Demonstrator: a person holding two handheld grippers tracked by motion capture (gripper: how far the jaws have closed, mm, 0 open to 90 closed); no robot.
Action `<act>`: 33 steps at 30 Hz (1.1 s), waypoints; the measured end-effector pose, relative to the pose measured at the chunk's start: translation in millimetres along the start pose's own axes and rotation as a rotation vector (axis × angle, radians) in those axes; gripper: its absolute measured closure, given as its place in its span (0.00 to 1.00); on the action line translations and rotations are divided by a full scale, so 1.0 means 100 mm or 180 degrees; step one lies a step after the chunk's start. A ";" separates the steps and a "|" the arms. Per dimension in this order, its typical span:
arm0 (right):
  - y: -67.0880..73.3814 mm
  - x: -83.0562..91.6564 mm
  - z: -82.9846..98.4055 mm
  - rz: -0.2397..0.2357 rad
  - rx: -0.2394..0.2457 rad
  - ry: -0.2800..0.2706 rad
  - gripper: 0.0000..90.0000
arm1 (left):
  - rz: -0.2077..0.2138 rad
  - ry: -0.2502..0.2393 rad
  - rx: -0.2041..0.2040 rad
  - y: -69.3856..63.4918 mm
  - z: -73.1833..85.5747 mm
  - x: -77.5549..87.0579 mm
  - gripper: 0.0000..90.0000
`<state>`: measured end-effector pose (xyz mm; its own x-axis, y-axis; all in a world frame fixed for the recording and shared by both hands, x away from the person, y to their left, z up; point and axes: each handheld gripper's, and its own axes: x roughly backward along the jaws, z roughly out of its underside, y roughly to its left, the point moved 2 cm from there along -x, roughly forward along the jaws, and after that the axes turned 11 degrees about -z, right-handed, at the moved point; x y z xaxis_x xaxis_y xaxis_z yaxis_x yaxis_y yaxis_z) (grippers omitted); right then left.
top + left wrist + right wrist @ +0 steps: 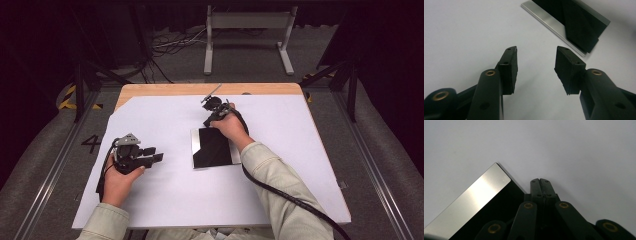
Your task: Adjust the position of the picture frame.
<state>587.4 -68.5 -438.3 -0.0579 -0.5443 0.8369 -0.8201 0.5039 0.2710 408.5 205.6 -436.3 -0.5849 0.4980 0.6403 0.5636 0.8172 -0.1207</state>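
Folded black cloth (pixel 212 148) on a silver plate (pixel 194 147); right tool (pixel 209 120) closed empty, left tool (pixel 156 154) open.

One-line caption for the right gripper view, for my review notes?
Shut right gripper at the far edge of a black sheet lying on a silver plate on the white table.

Left gripper (pixel 156 154) fingers (pixel 509 65) spread; right gripper (pixel 206 121) fingers pressed together

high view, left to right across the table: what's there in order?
Left hand-held gripper, jaws open with nothing between them → silver plate with black folded material on it. The right hand-held gripper, jaws shut, sits at the plate's far edge, so it overlaps the plate in this order.
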 end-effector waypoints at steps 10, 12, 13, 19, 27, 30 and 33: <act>0.38 -0.09 0.04 -0.0266 0.0377 0.0293 1.00 | 0.0041 0.0016 -0.0019 -0.02 -0.05 -0.06 0.59; 0.45 -0.11 0.06 -0.0338 0.0416 0.0316 1.00 | 0.0060 0.0032 -0.0005 -0.04 -0.05 -0.07 0.59; 0.48 -0.11 0.08 -0.0380 0.0475 0.0341 1.00 | 0.0057 0.0032 -0.0013 -0.04 -0.06 -0.07 0.59; 0.67 -0.12 0.18 -0.0573 0.0667 0.0466 1.00 | 0.0095 0.0082 0.0001 -0.07 -0.08 -0.12 0.59; 0.76 -0.09 0.26 -0.0510 0.0784 0.0192 1.00 | 0.0233 0.0185 -0.0080 -0.13 -0.13 -0.14 0.75; 0.81 0.00 0.30 -0.0489 0.0815 0.0030 1.00 | 0.0224 0.0240 -0.0146 -0.14 -0.14 -0.19 0.80; 0.84 0.11 0.35 -0.0471 0.0826 -0.0072 1.00 | 0.0190 0.0268 -0.0119 -0.15 -0.15 -0.23 0.84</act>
<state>497.8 -55.8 -423.2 0.0627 -0.6154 0.7857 -0.9386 0.2314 0.2561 422.0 177.8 -438.2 -0.4995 0.5180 0.6944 0.6182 0.7746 -0.1332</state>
